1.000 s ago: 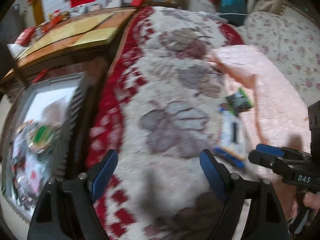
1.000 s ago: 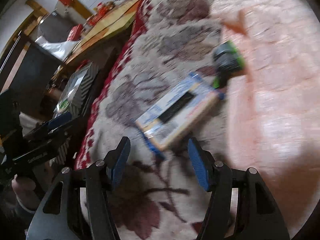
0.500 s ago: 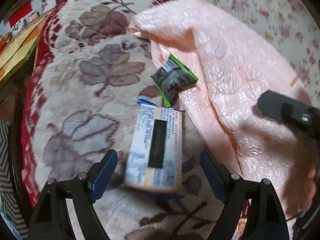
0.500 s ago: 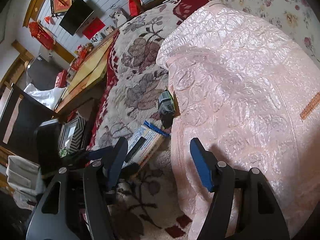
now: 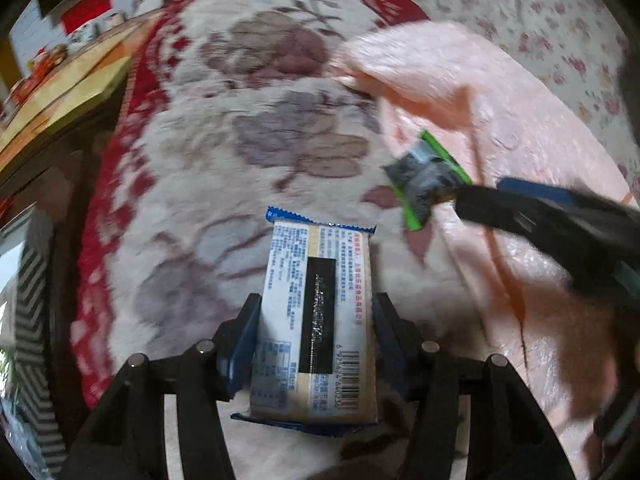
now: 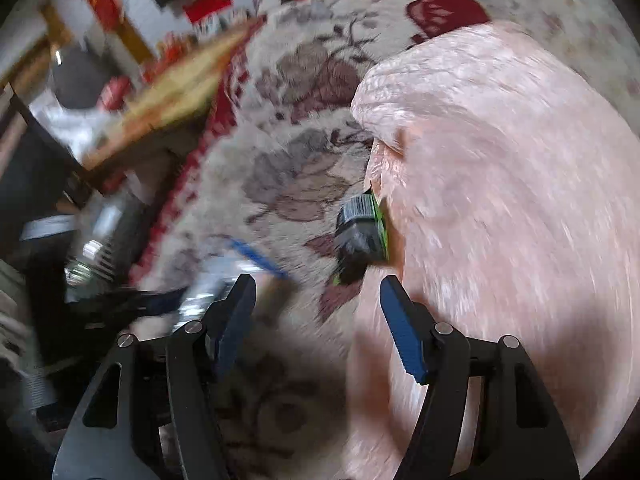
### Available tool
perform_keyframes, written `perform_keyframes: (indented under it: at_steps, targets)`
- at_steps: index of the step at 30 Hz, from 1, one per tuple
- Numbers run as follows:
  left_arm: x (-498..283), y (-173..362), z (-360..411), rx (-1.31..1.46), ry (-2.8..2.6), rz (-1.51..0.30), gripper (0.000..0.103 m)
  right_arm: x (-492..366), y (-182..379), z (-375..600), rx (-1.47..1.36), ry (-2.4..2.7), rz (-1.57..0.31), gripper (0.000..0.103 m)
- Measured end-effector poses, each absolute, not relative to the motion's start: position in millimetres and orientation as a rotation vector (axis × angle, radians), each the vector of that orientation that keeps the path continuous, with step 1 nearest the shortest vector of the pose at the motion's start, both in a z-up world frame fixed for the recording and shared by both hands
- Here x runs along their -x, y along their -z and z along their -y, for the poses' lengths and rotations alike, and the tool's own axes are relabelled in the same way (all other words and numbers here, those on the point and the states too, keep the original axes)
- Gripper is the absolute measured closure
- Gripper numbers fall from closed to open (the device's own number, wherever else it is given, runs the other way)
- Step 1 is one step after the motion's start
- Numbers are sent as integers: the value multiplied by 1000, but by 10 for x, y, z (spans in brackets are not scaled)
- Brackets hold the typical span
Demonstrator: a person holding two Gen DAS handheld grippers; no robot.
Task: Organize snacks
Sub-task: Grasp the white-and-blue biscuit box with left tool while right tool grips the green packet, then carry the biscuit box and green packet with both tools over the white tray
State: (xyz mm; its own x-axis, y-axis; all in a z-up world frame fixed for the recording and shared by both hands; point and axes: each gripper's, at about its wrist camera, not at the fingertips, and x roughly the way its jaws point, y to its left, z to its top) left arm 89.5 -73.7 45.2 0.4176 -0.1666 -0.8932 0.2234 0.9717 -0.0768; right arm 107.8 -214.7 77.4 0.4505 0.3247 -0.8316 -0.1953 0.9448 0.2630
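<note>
A blue and white snack packet (image 5: 318, 312) lies on the floral blanket (image 5: 240, 148), and my left gripper (image 5: 316, 334) is shut on its sides. A small black and green snack packet (image 5: 424, 180) lies at the edge of the pink quilt (image 5: 500, 120). My right gripper (image 6: 316, 312) is open just short of that black and green packet (image 6: 362, 236). In the left wrist view the right gripper's fingers (image 5: 520, 212) reach the packet from the right. The blue and white packet is a blur in the right wrist view (image 6: 236, 276).
A wooden table (image 5: 60, 80) stands to the left of the sofa. A black and white striped box (image 5: 32, 308) sits low at the left edge. A flowered cushion (image 5: 540, 28) lies at the back right.
My left gripper has moved forward and closed on the blue and white packet. My right gripper has dropped lower and closer to the black and green packet.
</note>
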Motion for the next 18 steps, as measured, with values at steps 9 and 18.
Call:
perform_keyframes:
  at_steps: [9,18]
  targets:
    - [-722,-504,278,6,175,-1102,45,-1616,-400,2027,-81,-285,-1125,46]
    - [-720,-436,239,35,169,-1111,45,-1499,-312,1969,-129,-368,-1091,77]
